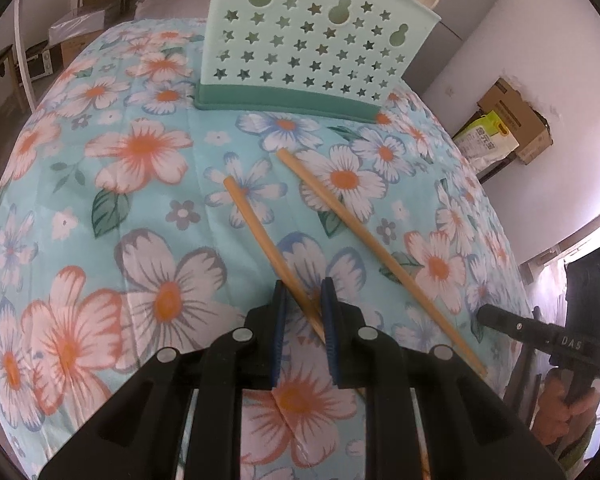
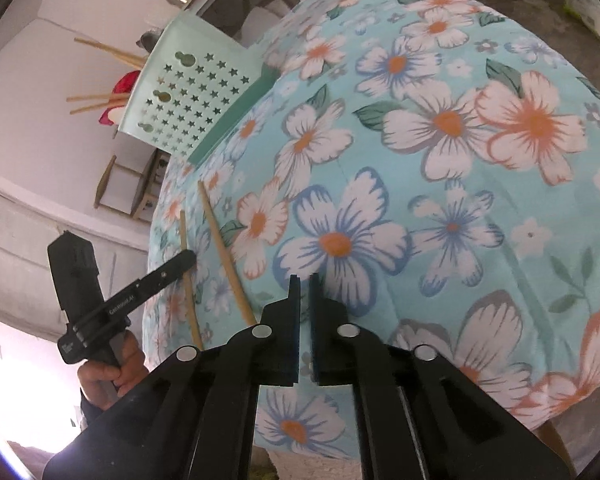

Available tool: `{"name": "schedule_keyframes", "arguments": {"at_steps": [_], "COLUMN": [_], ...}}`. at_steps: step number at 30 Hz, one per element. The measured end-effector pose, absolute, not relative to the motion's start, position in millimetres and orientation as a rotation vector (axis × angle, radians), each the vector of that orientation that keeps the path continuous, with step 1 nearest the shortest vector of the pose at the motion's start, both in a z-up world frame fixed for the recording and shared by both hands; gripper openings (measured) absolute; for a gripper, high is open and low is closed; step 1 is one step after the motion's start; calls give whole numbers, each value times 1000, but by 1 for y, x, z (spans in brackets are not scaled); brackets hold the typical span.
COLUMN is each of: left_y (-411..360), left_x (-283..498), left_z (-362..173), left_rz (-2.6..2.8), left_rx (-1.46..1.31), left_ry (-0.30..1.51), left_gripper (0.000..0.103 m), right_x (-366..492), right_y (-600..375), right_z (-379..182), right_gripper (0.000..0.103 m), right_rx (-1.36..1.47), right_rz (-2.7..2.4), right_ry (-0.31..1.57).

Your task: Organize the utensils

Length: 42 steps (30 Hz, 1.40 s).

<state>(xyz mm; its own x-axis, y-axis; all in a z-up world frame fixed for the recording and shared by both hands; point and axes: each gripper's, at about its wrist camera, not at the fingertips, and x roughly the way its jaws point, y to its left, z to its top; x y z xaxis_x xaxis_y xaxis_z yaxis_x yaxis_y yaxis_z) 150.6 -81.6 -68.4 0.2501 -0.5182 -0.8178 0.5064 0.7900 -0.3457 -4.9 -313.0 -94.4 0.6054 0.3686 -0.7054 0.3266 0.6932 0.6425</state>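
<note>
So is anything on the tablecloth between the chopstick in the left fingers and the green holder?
Nothing visible. The left gripper is shut on one chopstick, and only bare floral tablecloth lies between it and the holder. The second chopstick lies off to the right, clear of that path.

Left wrist view: looks steeply down along its fingers, facing the utensil holder (image 1: 312, 40) upright ahead.
Right wrist view: sees the holder (image 2: 192, 100) tilted at upper left.
Shared: holder, two chopsticks (image 1: 364, 240) (image 2: 224, 248) before it.
</note>
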Motion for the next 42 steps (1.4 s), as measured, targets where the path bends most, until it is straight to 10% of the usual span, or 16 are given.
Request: {"name": "schedule_keyframes", "arguments": {"at_steps": [9, 24, 32, 42], "left_y": [-83, -81, -99, -114], "left_x": [148, 137, 131, 124], "left_z": [-69, -64, -62, -64], "left_rz": [-694, -645, -579, -535], "left_rx": [-2, 67, 209, 327], "left_ry": [1121, 1099, 1065, 1009], "left_gripper": [16, 17, 20, 21], "right_x": [8, 64, 76, 42], "right_y": [-294, -235, -235, -272], "right_z": [-77, -71, -84, -75], "right_gripper": [36, 40, 6, 4], "right_rx": [766, 410, 395, 479], "right_rz": [107, 187, 139, 37], "right_ry": [916, 990, 1015, 1010]}}
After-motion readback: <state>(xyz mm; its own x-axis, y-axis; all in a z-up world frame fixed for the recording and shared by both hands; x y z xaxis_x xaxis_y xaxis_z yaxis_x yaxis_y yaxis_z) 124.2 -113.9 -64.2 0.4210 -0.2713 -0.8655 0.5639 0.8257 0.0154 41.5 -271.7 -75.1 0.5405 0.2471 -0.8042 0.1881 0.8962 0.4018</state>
